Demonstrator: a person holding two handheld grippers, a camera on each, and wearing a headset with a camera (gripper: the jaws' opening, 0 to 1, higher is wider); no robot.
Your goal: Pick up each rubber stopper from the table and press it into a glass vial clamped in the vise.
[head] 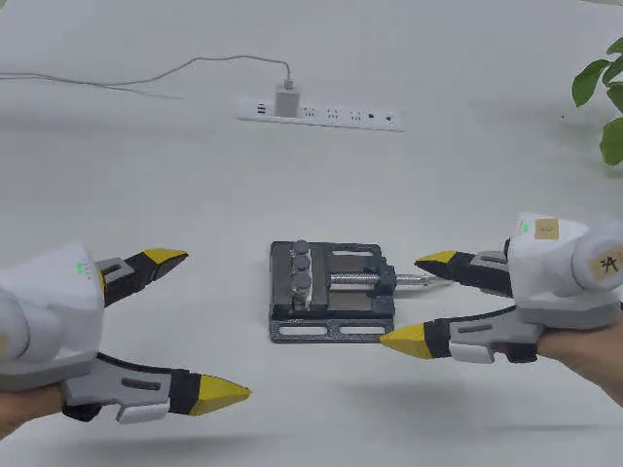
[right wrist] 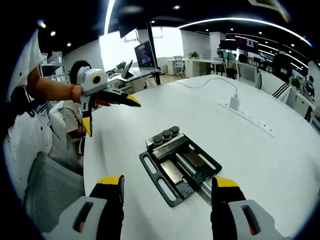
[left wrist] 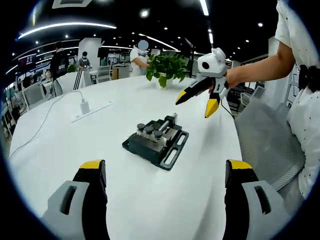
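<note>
white surface (head: 195, 175) on which a dark vise (head: 350, 303) is set between the left tongs (head: 212, 324) and right tongs (head: 402, 301), both spread wide and empty; three vials (head: 301, 283), each capped by a grey stopper (head: 303, 247), are clamped in it.

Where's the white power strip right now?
In the head view the power strip lies on the far part of the table, behind the vise, a white charger plugged into it.

Table (head: 146, 214); vise (head: 331, 313); power strip (head: 321, 114); cable (head: 58, 80), seemingly
</note>
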